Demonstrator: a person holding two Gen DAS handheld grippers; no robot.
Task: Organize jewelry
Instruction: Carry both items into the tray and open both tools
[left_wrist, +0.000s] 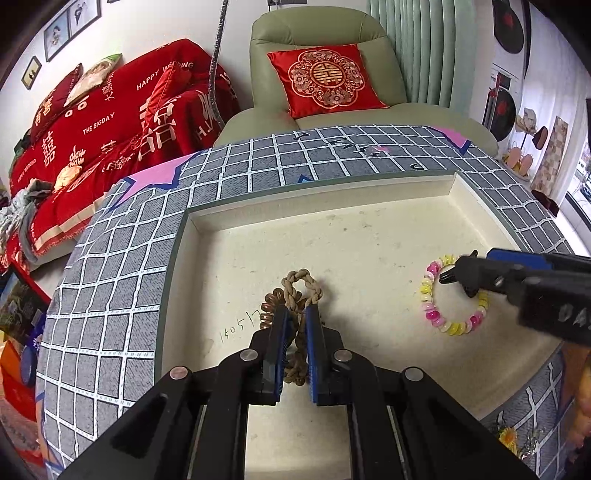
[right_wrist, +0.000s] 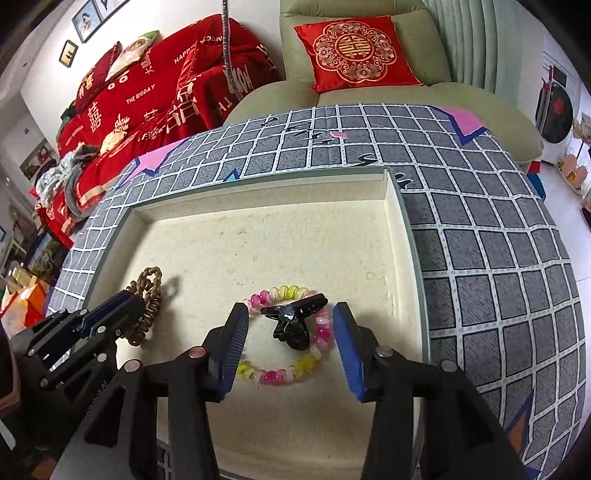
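Braided bracelet (left_wrist: 297, 295) clamped in left gripper (left_wrist: 296, 314).

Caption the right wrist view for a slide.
Open right gripper straddles a black hair clip on a beaded bracelet in the cream tray.

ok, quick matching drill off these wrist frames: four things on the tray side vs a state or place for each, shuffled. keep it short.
Column A
1. left gripper
2. right gripper
3. black hair claw clip
4. beaded bracelet

Column B
a. pink, yellow and white ring lying flat in the tray
b. shut on the braided rope bracelet
c. open, jaws either side of the clip
d. resting over the bead ring, released

Pairs: 1-b, 2-c, 3-d, 4-a
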